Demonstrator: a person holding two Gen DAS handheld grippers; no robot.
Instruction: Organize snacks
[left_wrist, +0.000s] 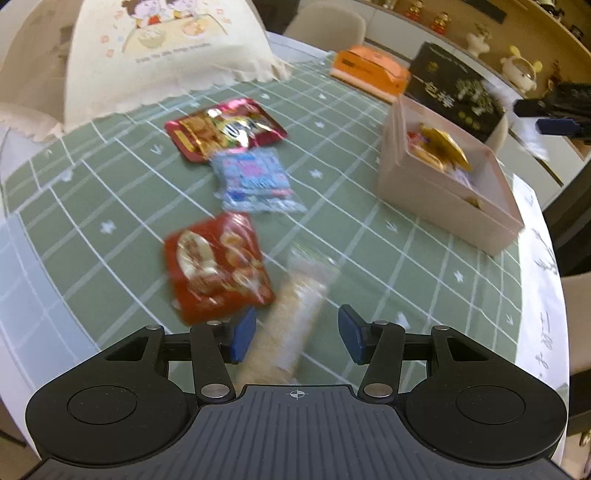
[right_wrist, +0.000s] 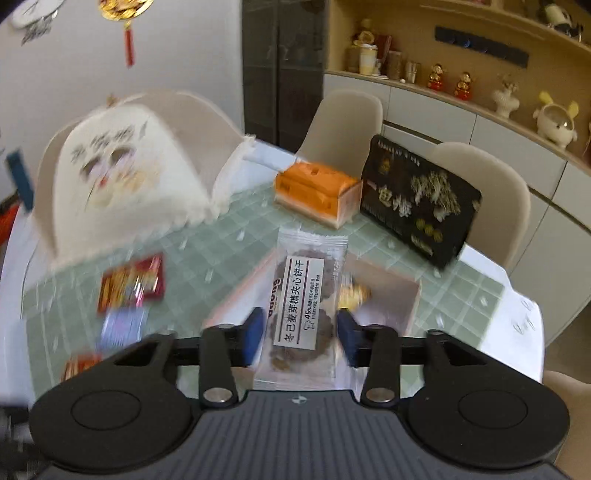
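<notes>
1. Left wrist view: the storage box (left_wrist: 448, 192) sits on the right side of the table (left_wrist: 110, 177), with wrapped snacks (left_wrist: 441, 147) piled inside it.
2. Behind the box stands a gift box (left_wrist: 456, 88), and a tissue pack (left_wrist: 369, 72) is just left of that.
3. Far left at the back is a mesh food cover (left_wrist: 166, 55).
4. Mid-table, back to front: a snack tray pack (left_wrist: 225, 127), a candy bag (left_wrist: 255, 181) right up against it, then a cracker bag (left_wrist: 218, 264).
5. A rice cracker stick (left_wrist: 291, 317) lies just right of the cracker bag, between the left gripper (left_wrist: 297, 338) fingers.
6. Right wrist view: a biscuit packet (right_wrist: 301, 306) sits between the right gripper (right_wrist: 301, 334) fingers, over the box's near edge.
</notes>
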